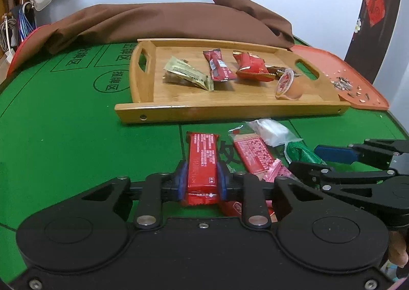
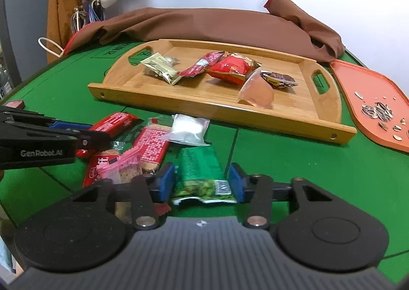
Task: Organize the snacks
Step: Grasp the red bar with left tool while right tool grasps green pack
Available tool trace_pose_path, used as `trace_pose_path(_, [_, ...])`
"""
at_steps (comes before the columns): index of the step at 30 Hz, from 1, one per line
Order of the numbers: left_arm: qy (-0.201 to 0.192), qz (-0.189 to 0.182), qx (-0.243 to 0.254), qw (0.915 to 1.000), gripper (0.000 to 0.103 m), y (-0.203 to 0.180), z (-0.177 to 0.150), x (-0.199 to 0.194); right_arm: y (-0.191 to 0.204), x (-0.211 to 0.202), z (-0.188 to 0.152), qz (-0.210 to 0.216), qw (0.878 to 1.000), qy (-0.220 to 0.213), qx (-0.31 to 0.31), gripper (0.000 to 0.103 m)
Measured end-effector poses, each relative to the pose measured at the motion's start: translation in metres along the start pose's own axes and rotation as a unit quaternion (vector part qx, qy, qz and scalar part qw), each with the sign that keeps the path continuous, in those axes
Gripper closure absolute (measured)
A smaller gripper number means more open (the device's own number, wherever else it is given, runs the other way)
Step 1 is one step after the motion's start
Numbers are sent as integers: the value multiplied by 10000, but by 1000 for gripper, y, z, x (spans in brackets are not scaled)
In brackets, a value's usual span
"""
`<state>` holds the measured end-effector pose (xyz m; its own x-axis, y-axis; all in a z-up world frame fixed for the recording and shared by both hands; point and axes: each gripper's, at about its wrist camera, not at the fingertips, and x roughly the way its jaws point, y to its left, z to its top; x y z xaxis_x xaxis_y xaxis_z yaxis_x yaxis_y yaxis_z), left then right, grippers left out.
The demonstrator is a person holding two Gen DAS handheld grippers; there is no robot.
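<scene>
My left gripper [image 1: 202, 180] is shut on a red snack bar [image 1: 202, 157] that lies on the green table; its blue pads press both long sides. My right gripper [image 2: 202, 183] is shut on a green snack packet [image 2: 199, 164], one pad against each edge. Between the two lie a red wafer pack [image 1: 253, 154], a white packet [image 1: 273, 131] and a pink packet [image 2: 122, 164]. Beyond them stands the wooden tray [image 1: 230, 109], holding a gold packet [image 1: 186, 74], a dark red bar [image 1: 218, 67], a red bag [image 1: 251, 66] and a jelly cup [image 1: 288, 85].
An orange tray [image 1: 358, 77] with sunflower seed shells lies right of the wooden tray. A brown cloth [image 1: 166, 21] is heaped along the table's far edge. Bags and a hat hang at the far left. Open green felt [image 1: 64, 136] stretches to the left.
</scene>
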<state>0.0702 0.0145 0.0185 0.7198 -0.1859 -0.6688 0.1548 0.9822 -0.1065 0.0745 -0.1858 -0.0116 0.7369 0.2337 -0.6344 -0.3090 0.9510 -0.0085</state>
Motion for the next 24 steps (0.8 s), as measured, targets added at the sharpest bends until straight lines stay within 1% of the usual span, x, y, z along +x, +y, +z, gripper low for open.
trace_pose_path(4, [-41,76,-21,10000,79,1,-1,-1,-5,-3,1,126,9998,52,154,58])
trace_pose_path(5, [-44,123,-16,9999,77,1,-1,0,-6,-3,1,141,9997,61,192,58])
trace_pose_path(6, [-27,163,-15,9999,72,2,0,3,-8,-4,2,157,9996,71,231,59])
trace_pose_path(7, [-20,168,-46,9998,69,2,1,5,-9,-4,2,171,9995,75,265,60])
trace_pose_path(8, [-8,150,-74,9999,69,3,1,8,-10,-5,2,167,9994,72,300,60])
trace_pose_path(10, [-42,162,-79,9998,69,3,1,11,-12,-6,3,155,9993,56,340,61])
trace_pose_path(11, [-53,186,-51,9998,73,2,2,12,-13,-7,3,149,9992,47,359,61])
trace_pose_path(12, [-50,171,-59,9998,80,2,2,13,-14,-7,4,139,9991,46,386,61])
trace_pose_path(13, [-36,144,-113,9998,80,2,3,13,-15,-8,4,141,9991,44,410,61])
trace_pose_path(15, [12,-34,-224,9997,81,5,6,12,-19,-10,5,132,9989,32,457,62])
trace_pose_path(16, [-5,-88,-260,9996,81,5,7,10,-21,-11,6,117,9988,20,484,64])
trace_pose_path(20, [-285,32,-149,9995,81,5,19,-3,-34,-17,16,20,9980,-90,621,68])
trace_pose_path(21, [-354,36,-153,9993,81,6,24,-5,-37,-19,19,-26,9979,-133,639,70])
trace_pose_path(24, [-463,65,-207,9987,81,9,36,-8,-46,-24,28,-143,9971,-262,700,71])
